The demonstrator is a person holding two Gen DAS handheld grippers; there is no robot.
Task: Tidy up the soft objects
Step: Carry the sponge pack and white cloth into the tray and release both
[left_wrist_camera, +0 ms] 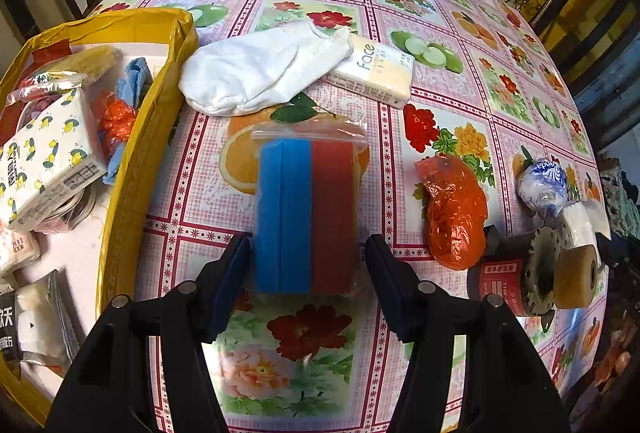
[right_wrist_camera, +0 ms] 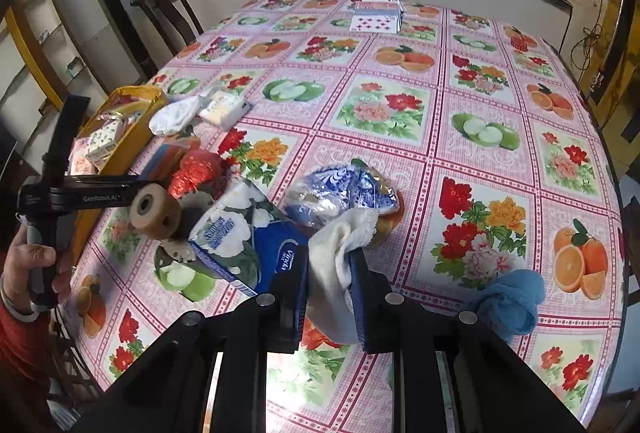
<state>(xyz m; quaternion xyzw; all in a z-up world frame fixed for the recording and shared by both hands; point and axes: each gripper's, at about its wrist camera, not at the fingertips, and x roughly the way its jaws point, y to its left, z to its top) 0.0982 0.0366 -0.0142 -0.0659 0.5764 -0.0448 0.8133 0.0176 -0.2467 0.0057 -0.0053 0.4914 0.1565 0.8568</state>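
Left tongs [left_wrist_camera: 308,253] gape around the sponge pack [left_wrist_camera: 306,209] (right tongs [right_wrist_camera: 330,273] pinching a white cloth [right_wrist_camera: 340,265]).

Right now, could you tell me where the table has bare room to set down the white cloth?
The right gripper holds the white cloth. Bare tablecloth stretches from the blue towel to the playing cards. It is crowded around the tissue packs, the orange bag and the sponge pack. The yellow box looks full.
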